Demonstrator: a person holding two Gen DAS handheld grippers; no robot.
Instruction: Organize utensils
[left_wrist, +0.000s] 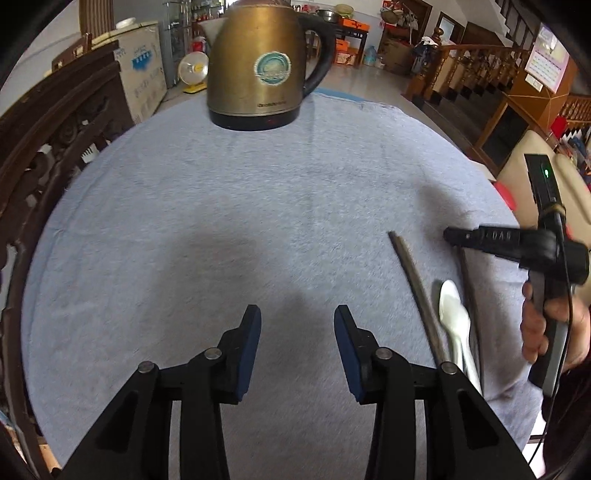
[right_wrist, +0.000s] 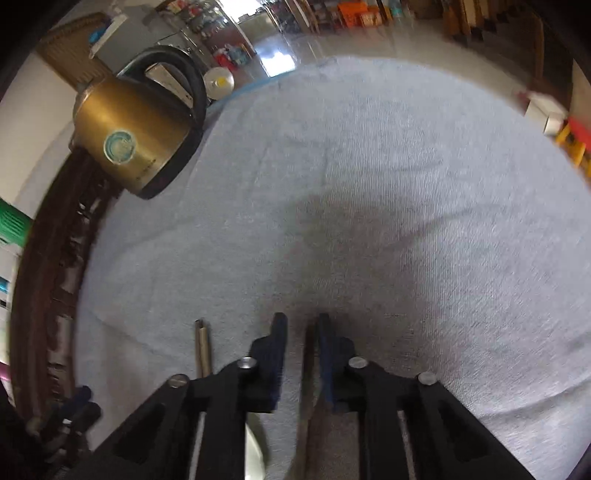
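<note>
In the left wrist view, two dark chopsticks (left_wrist: 417, 291) (left_wrist: 471, 295) lie on the grey cloth (left_wrist: 258, 206) at the right, with a white spoon (left_wrist: 456, 325) between them. My left gripper (left_wrist: 297, 325) is open and empty, left of them. My right gripper (left_wrist: 452, 236) hovers over the far chopstick's tip. In the right wrist view, my right gripper (right_wrist: 303, 328) is narrowly open around a dark chopstick (right_wrist: 309, 365); the other chopstick (right_wrist: 203, 347) lies to its left, and the spoon (right_wrist: 255, 450) shows below the fingers.
A brass electric kettle (left_wrist: 258, 62) (right_wrist: 136, 136) stands at the far edge of the cloth-covered round table. A carved wooden chair back (left_wrist: 48, 140) rims the left side. The room floor and stairs lie beyond.
</note>
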